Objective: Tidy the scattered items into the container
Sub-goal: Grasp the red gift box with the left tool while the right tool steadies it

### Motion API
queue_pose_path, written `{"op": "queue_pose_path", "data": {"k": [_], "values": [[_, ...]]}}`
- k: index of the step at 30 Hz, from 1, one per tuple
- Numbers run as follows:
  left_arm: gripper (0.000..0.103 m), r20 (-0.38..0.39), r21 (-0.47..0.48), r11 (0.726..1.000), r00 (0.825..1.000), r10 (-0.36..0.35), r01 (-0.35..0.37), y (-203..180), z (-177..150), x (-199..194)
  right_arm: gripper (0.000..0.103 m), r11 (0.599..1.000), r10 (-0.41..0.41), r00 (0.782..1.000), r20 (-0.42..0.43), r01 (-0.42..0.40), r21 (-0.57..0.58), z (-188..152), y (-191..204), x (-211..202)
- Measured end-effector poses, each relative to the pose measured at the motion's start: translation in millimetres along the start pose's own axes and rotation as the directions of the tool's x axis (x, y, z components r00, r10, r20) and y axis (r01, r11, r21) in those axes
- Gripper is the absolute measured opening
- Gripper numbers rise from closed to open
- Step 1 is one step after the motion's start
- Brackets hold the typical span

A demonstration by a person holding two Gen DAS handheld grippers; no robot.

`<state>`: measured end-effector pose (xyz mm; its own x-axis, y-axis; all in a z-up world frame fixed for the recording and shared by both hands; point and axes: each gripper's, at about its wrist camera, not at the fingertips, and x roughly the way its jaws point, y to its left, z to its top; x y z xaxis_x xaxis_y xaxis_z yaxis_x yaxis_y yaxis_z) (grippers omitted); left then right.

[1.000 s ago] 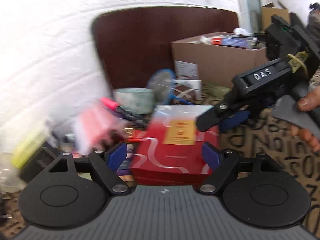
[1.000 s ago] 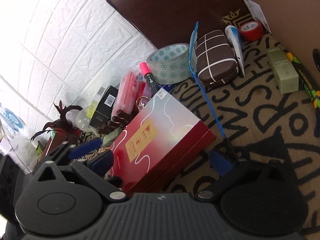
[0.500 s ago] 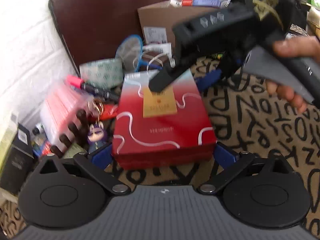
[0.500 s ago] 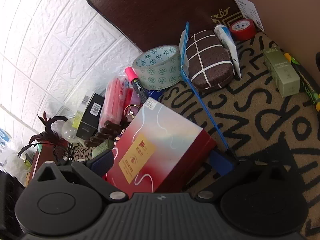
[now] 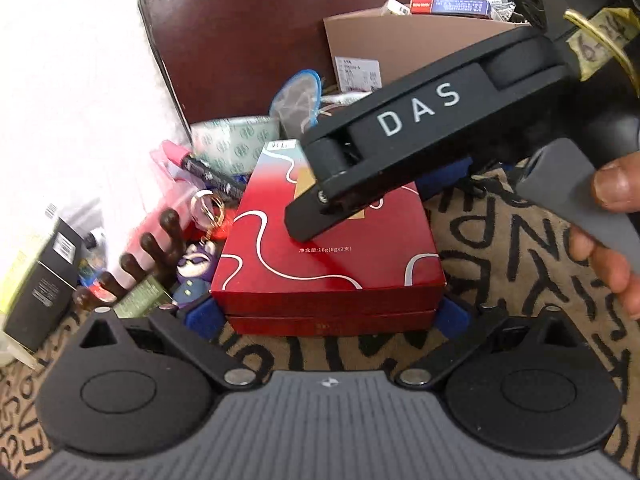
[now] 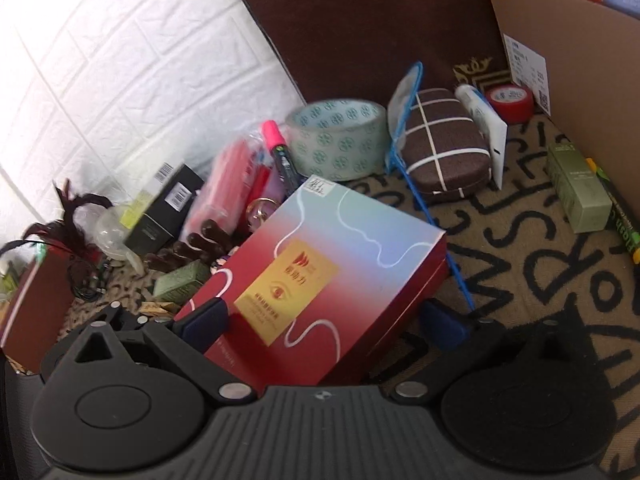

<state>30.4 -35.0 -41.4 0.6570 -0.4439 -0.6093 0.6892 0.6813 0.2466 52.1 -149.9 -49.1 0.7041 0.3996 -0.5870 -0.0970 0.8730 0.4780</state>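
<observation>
A red gift box [image 5: 328, 256] with white swirls lies on the patterned mat. My left gripper [image 5: 326, 316] has its blue pads on both sides of the box's near end, closed on it. My right gripper [image 6: 320, 320] grips the same box [image 6: 320, 264] across its width, one end raised. The right gripper's black body [image 5: 420, 136] reaches over the box in the left wrist view. The cardboard container [image 6: 568, 48] stands at the back right with items in it [image 5: 448, 6].
Scattered behind the box: a roll of patterned tape [image 6: 338, 138], a pink marker [image 6: 280, 152], a brown checked case [image 6: 440, 148], a blue net [image 6: 404, 96], red tape [image 6: 508, 102], a green carton [image 6: 576, 186], a black carton [image 6: 164, 208], a keychain figure [image 5: 196, 264]. A white wall lies left.
My left gripper has moved in so the box's near end sits between its pads. The right gripper has come closer over the box, and the box's end has lifted.
</observation>
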Motion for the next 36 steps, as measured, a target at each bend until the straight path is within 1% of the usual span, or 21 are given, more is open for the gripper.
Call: {"op": "queue_pose_path", "data": {"k": [1, 2, 4, 7, 9, 10, 11, 13, 16, 17, 20, 22, 23, 25, 26, 28, 29, 30, 31, 33, 36], "values": [[0.103, 0.02, -0.001, 1.0, 1.0, 0.024, -0.024, -1.1, -2.2, -1.4, 0.089, 1.0, 0.02, 1.0, 0.01, -0.02, 0.004, -0.4, -2.3, -3.0], [0.103, 0.039, -0.001, 0.999, 0.998, 0.047, -0.047, -1.2, -2.3, -2.6, 0.076, 0.999, 0.038, 0.999, 0.023, -0.038, 0.005, -0.2, -3.9, -7.1], [0.103, 0.048, 0.007, 0.998, 0.997, 0.059, -0.059, -1.4, -4.9, -2.2, 0.071, 0.999, 0.041, 0.999, 0.029, -0.041, -0.029, 1.7, -2.7, -11.3], [0.103, 0.075, 0.015, 0.997, 0.995, 0.068, -0.069, -1.8, -5.3, -4.7, 0.071, 0.998, 0.059, 0.998, 0.023, -0.058, -0.028, 5.0, -5.4, -14.1], [0.103, 0.1, 0.014, 0.998, 0.993, 0.056, -0.057, -3.6, -2.4, -7.8, 0.074, 0.998, 0.06, 0.997, 0.043, -0.059, -0.031, 5.6, -3.1, -19.3], [0.103, 0.106, 0.017, 0.999, 0.993, 0.05, -0.052, -4.4, -0.2, -8.5, 0.08, 0.997, 0.055, 0.997, 0.049, -0.052, -0.054, 6.2, -0.5, -23.0], [0.103, 0.114, 0.023, 0.999, 0.992, 0.046, -0.049, -5.6, 2.1, -8.9, 0.089, 0.996, 0.042, 0.997, 0.059, -0.037, -0.082, 6.9, 2.7, -28.2], [0.103, 0.123, 0.033, 0.998, 0.991, 0.047, -0.052, -7.3, 6.0, -8.7, 0.099, 0.992, 0.017, 0.996, 0.088, -0.006, -0.128, 7.3, 3.5, -42.0], [0.103, 0.127, 0.03, 0.999, 0.991, 0.04, -0.044, -5.1, 10.8, -6.4, 0.102, 0.984, -0.002, 0.992, 0.13, 0.025, -0.178, 8.2, -0.9, -63.3], [0.103, 0.126, 0.026, 0.999, 0.991, 0.037, -0.041, -4.2, 12.9, -5.7, 0.102, 0.976, -0.024, 0.99, 0.142, 0.054, -0.211, 7.3, -1.0, -69.1], [0.103, 0.127, 0.018, 0.999, 0.992, 0.029, -0.032, -2.5, 23.7, -2.5, 0.103, 0.929, -0.095, 0.979, 0.181, 0.153, -0.337, -0.3, -1.7, -82.3], [0.103, 0.125, 0.014, 1.0, 0.992, 0.017, -0.019, 0.7, 29.7, -1.7, 0.103, 0.88, -0.115, 0.97, 0.213, 0.199, -0.432, -8.4, -1.5, -86.7], [0.103, 0.122, 0.009, 1.0, 0.992, 0.009, -0.01, 3.2, 35.0, -2.5, 0.103, 0.844, -0.123, 0.966, 0.226, 0.222, -0.488, -13.1, -1.7, -87.6], [0.103, 0.114, 0.004, 1.0, 0.993, 0.003, -0.003, 5.7, 44.0, -0.4, 0.103, 0.755, -0.122, 0.96, 0.253, 0.255, -0.604, -24.5, 0.6, -86.5], [0.103, 0.111, 0.001, 1.0, 0.994, 0.003, -0.003, 4.6, 49.0, -2.1, 0.103, 0.697, -0.117, 0.956, 0.268, 0.271, -0.664, -30.8, 2.8, -85.0], [0.103, 0.103, 0.002, 1.0, 0.995, 0.008, -0.008, 3.3, 52.6, -11.0, 0.103, 0.559, -0.101, 0.948, 0.301, 0.305, -0.771, -43.2, 8.8, -77.9], [0.103, 0.101, 0.008, 1.0, 0.995, 0.004, -0.005, 4.0, 53.0, -16.3, 0.103, 0.494, -0.081, 0.946, 0.315, 0.313, -0.811, -48.1, 10.8, -73.7], [0.103, 0.095, 0.011, 1.0, 0.995, -0.007, 0.007, 5.6, 55.1, -17.2, 0.103, 0.437, -0.06, 0.944, 0.323, 0.316, -0.842, -51.0, 13.3, -68.1], [0.103, 0.089, 0.009, 1.0, 0.996, -0.02, 0.019, 6.6, 57.1, -17.8, 0.103, 0.394, -0.048, 0.945, 0.324, 0.316, -0.863, -51.6, 16.0, -61.1], [0.103, 0.084, 0.003, 0.999, 0.996, -0.039, 0.039, 9.3, 61.7, -17.8, 0.103, 0.341, -0.037, 0.944, 0.327, 0.32, -0.884, -47.7, 22.4, -45.6], [0.103, 0.079, -0.017, 0.998, 0.995, -0.066, 0.068, 14.1, 67.7, -19.9, 0.103, 0.286, -0.015, 0.939, 0.344, 0.333, -0.898, -39.2, 32.3, -24.8]]}}
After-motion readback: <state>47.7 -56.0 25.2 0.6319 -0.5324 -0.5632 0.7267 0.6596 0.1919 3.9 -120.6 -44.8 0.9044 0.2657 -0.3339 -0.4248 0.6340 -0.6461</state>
